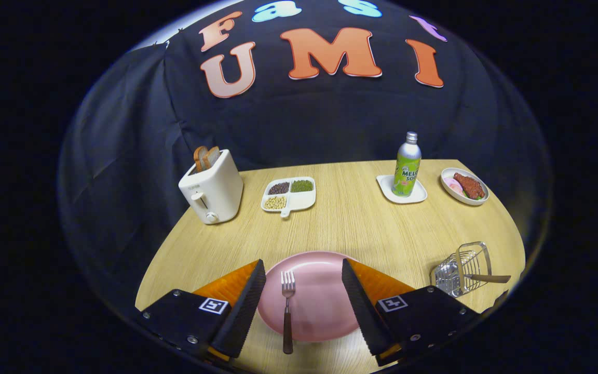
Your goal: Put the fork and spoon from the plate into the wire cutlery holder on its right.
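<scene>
Wooden counter (pixel 351 223) spreads wide; the toaster (pixel 212 188) sits at ten o'clock. Pink plate (pixel 317 291) lies between the tool's (pixel 303 301) fingers, which stand wide apart, gripping nothing. Wire cutlery holder (pixel 462 268) at three o'clock, a spoon (pixel 488 278) handle poking out. Fork (pixel 287 309) rests on the plate, tines away.

Fork (pixel 287 306) on pink plate (pixel 320 293); spoon (pixel 478 277) in wire cutlery holder (pixel 462 267).

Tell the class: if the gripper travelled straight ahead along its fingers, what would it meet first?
Probably the fork, lying on the pink plate between the open gripper's fingers. Depth is unclear: if held high, it might pass above towards the divided dish.
</scene>
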Demonstrator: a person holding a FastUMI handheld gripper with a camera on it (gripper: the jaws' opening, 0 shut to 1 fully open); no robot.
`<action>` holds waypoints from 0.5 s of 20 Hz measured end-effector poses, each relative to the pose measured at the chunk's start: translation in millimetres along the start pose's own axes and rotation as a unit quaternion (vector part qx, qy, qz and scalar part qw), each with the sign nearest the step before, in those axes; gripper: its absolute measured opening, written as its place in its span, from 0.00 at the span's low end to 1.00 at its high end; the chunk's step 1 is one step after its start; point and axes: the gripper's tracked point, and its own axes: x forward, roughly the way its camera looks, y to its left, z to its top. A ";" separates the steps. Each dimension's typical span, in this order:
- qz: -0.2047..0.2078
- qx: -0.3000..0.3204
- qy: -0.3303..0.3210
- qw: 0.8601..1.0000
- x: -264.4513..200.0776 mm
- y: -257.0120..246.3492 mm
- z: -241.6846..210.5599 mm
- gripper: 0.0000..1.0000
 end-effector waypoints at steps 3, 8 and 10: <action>0.002 -0.014 0.042 0.999 7.2 6.8 -24.7 0.89; -0.003 -0.025 0.141 0.990 24.2 11.3 -68.9 0.85; -0.002 -0.034 0.181 0.983 27.9 11.7 -84.5 0.83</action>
